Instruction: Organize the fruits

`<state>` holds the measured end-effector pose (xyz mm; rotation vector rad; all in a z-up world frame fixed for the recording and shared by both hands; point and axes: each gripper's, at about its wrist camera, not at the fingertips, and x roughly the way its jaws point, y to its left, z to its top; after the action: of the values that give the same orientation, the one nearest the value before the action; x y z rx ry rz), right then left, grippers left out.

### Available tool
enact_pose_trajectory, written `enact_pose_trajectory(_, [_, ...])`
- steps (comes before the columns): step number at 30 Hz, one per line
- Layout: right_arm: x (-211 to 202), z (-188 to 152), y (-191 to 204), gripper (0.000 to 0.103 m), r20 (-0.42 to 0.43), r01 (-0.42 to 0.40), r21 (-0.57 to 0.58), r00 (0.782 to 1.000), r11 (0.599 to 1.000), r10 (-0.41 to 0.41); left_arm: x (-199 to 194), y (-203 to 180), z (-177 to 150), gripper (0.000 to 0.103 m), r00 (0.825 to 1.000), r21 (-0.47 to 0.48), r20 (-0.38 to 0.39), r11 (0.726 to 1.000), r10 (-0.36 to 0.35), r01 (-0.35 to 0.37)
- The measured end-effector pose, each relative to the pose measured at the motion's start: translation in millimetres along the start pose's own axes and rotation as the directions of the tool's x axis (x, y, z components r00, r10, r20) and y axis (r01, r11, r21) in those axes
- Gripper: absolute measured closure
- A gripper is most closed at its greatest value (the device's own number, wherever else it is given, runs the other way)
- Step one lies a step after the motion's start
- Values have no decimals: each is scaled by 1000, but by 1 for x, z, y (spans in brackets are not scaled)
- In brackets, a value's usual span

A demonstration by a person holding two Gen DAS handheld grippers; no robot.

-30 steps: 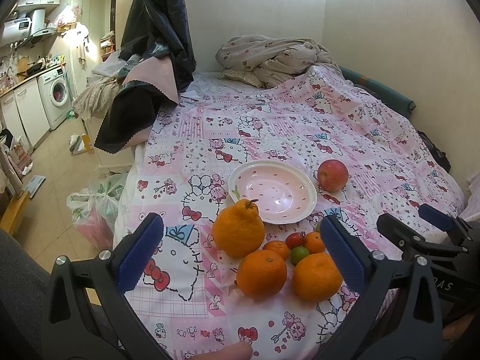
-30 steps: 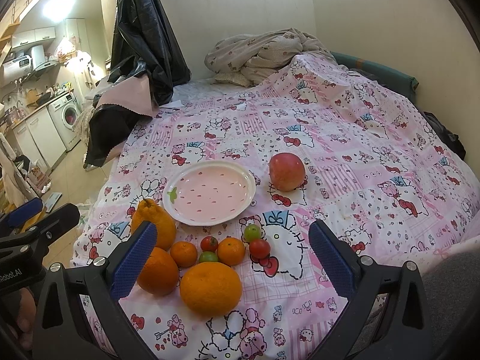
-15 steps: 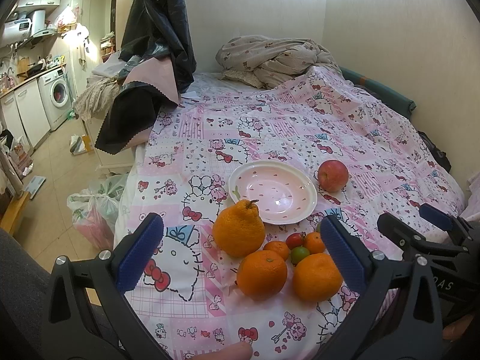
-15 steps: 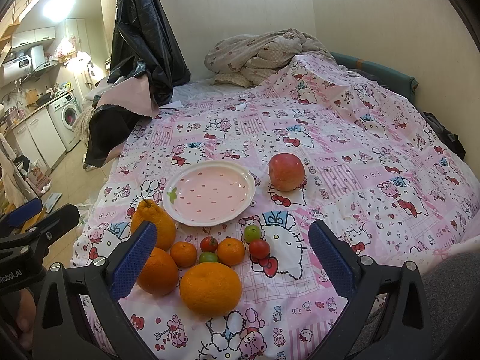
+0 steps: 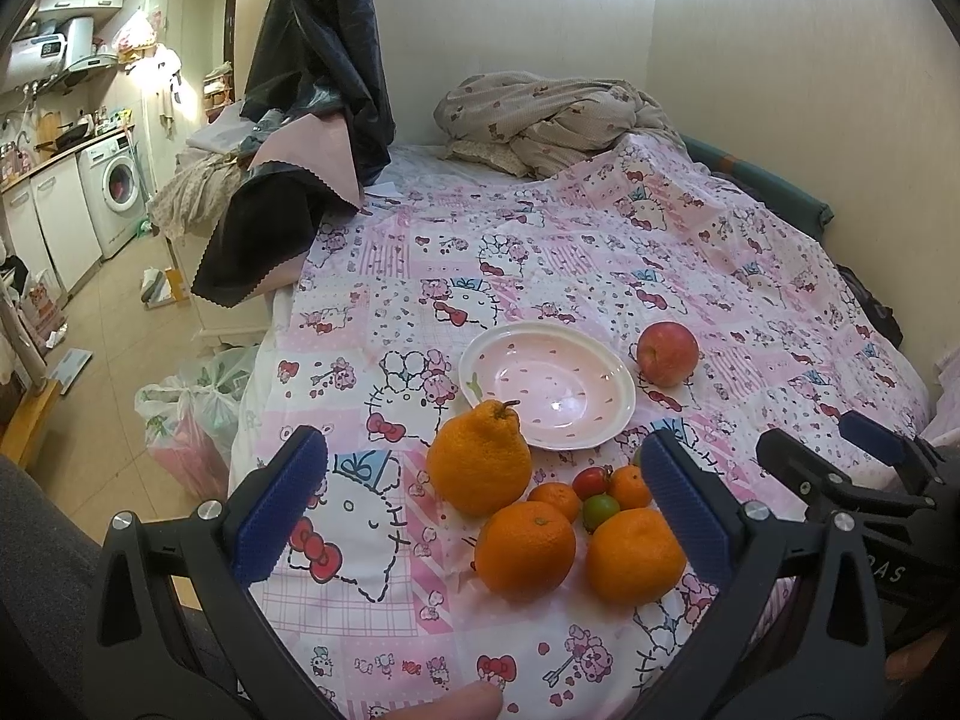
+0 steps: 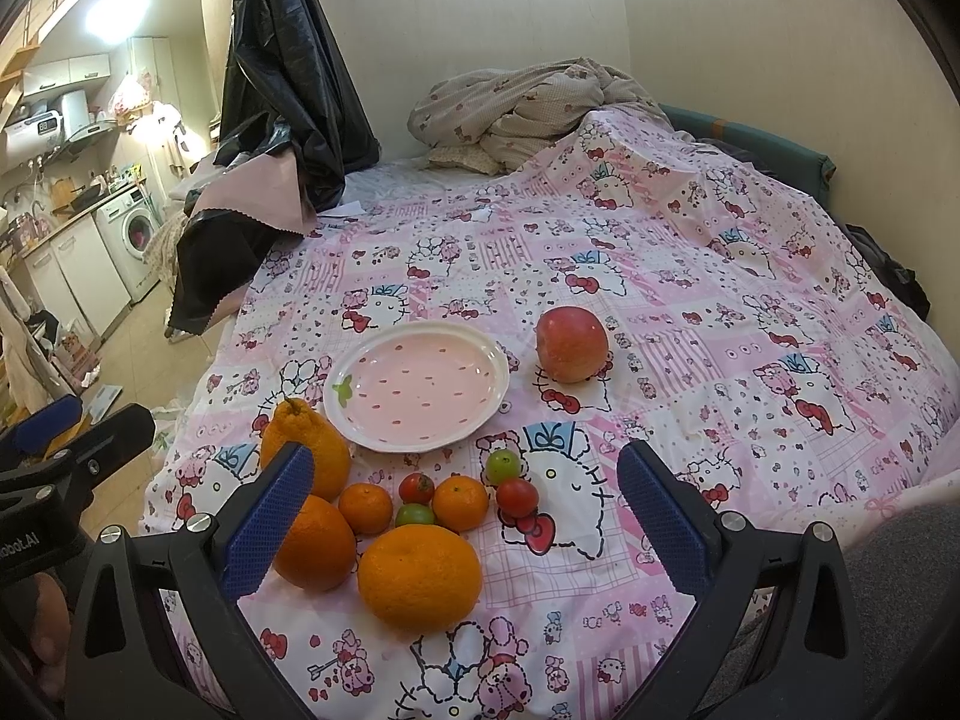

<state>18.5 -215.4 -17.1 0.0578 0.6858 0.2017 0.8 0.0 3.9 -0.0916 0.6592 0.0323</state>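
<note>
Left gripper: hovering over the near fruit cluster, blue-padded jaws gaping wide, gripping nothing.
Right gripper: hanging likewise, jaws spread wide and empty.
Shallow pink speckled plate: sitting bare, probably awaiting the fruit.
Stemmed knobbly orange citrus: resting just beside the plate.
Round red apple: lying apart, to the plate's right.
Surface: pink cartoon-cat bedsheet, soft, so fruit is likely settling unevenly.
Room: white washing machine standing in the kitchen corner.

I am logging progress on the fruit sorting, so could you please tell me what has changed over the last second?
Nothing has visibly changed: both hand-held grippers, left and right, stay open and empty, the fruit lies untouched and the plate is still bare.
</note>
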Motion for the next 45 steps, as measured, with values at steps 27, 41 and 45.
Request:
enact_pose_trajectory(27, [37,-3,-28,0,-221,-112,200,963,973,156,7,15,0,0,1000,-54,-30,999,5,-7])
enact_pose_trajectory(41, [135,-54,-1,0,-650,-36,215,740,976,171,15,32,-1,0,995,-125,-91,991,30,-41])
enact_pose_trajectory(45, [144,-60,16,1,-671,-37,112,735,993,103,19,34,-2,0,993,-129,-111,990,36,-50])
